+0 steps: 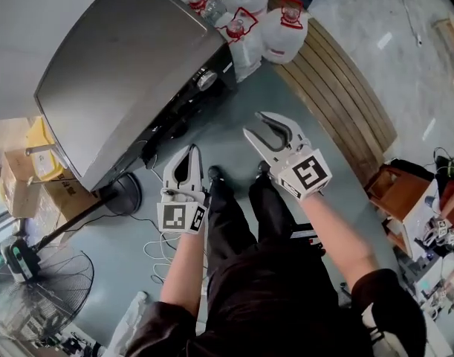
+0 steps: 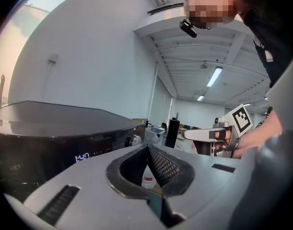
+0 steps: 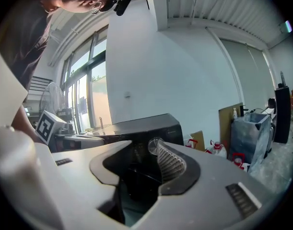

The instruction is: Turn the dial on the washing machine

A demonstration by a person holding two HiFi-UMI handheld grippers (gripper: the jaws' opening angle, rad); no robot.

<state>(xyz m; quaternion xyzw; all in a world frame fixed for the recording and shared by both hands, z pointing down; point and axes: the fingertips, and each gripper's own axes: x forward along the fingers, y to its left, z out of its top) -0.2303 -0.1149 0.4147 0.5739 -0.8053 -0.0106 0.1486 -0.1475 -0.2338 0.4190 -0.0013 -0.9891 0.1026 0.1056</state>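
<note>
The washing machine (image 1: 130, 65) stands at the upper left of the head view, with a grey lid and a dark front panel. Its silver dial (image 1: 206, 79) sits on that panel, and shows too as the dial (image 2: 133, 140) and the dial (image 3: 154, 146). My right gripper (image 1: 254, 123) hovers below and right of the dial, apart from it, open and empty. Along its jaws the right gripper (image 3: 136, 150) has the dial just beyond the tips. My left gripper (image 1: 190, 150) hangs lower, in front of the machine, shut on nothing; the left gripper (image 2: 147, 147) shows its tips together.
Several water jugs (image 1: 282, 21) stand right of the machine. A wooden board (image 1: 345, 88) lies along the floor on the right. A floor fan (image 1: 41, 288) and cardboard boxes (image 1: 33, 169) are at the left. Cables (image 1: 156, 236) trail by the person's feet.
</note>
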